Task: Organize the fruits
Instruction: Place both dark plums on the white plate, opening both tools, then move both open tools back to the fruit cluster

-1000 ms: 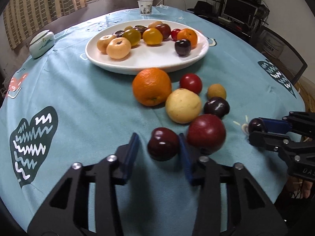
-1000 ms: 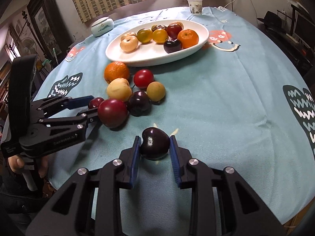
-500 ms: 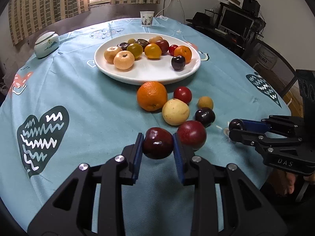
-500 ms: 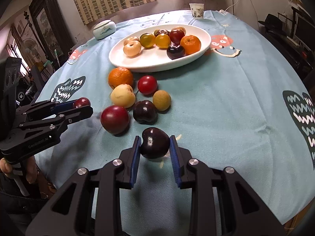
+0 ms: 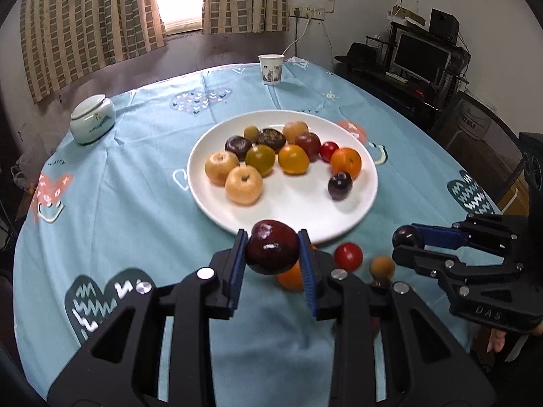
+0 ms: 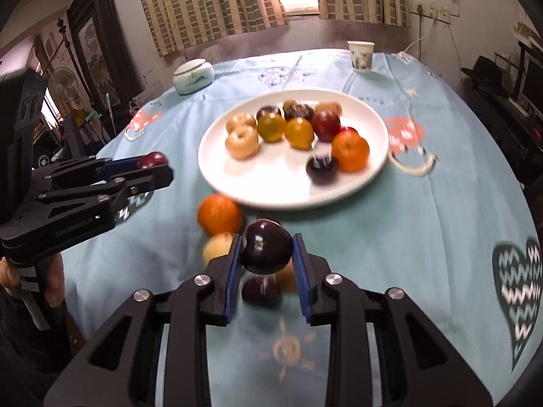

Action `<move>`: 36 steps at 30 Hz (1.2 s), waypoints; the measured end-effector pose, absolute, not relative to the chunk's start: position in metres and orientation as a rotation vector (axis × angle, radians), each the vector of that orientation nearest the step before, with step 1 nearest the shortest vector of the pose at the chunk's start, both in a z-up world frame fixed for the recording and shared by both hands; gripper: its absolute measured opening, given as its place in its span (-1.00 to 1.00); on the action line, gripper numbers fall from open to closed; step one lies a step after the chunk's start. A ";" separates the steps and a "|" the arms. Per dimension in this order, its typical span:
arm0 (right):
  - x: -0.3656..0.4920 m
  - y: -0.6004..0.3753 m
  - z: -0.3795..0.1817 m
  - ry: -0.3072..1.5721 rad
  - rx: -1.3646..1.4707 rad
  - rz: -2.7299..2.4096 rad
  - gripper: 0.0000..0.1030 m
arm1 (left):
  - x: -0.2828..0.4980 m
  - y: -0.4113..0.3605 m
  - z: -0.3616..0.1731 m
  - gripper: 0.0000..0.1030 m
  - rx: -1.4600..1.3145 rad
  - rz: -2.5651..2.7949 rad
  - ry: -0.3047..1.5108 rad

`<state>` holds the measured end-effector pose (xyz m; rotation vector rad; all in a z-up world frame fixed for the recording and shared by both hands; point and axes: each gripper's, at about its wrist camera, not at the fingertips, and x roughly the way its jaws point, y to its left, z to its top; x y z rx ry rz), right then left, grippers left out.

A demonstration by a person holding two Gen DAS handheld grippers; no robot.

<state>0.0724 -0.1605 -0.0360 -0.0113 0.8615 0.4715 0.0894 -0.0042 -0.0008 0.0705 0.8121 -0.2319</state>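
Blue cloth (image 5: 142,210) printed with hearts covers a round table in a cluttered room with checked curtains (image 5: 88,23) at a bright window.

Left gripper (image 5: 271,254) pinches a dark red plum (image 5: 272,251) between its blue pads, clear of the cloth, in front of the near rim of the white plate (image 5: 292,217). Right gripper (image 6: 267,254) likewise clamps a nearly black plum (image 6: 267,248), lifted above the loose fruit. In the left view the right gripper reaches in from the right edge with its plum at the tips; in the right view the left gripper reaches in from the left, a hand (image 6: 51,281) on its handle.

Beneath and just past the grippers lie the fruits not yet on the plate: an orange (image 6: 220,213), a pale yellow fruit (image 6: 217,247), a red tomato-like fruit (image 5: 348,254), a small tan fruit (image 5: 382,266) and a dark plum (image 6: 261,291), close together on the cloth near the plate's front rim. Several are blurred.

On the plate sit two tan apples (image 5: 243,183), a green-yellow fruit (image 5: 260,158), a yellow-orange fruit (image 5: 293,158), an orange one (image 5: 346,161), a lone dark plum (image 5: 340,185) and more dark and red fruits behind.

Farther back, a lidded ceramic jar (image 5: 92,118) stands left and a paper cup (image 5: 270,69) stands at the table's far edge. A monitor (image 5: 422,56) sits on a dark shelf at right.
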 end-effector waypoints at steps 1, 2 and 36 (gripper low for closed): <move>0.086 -0.157 -0.032 0.859 -0.013 0.476 -0.43 | 0.103 -0.006 0.002 -0.41 0.070 -0.233 0.817; 0.099 -0.153 -0.030 0.855 -0.016 0.473 -0.43 | 0.120 -0.010 0.005 -0.41 0.072 -0.244 0.826; 0.194 -0.171 -0.037 0.631 0.027 0.319 0.22 | 0.183 0.005 -0.013 0.37 -0.076 -0.222 0.790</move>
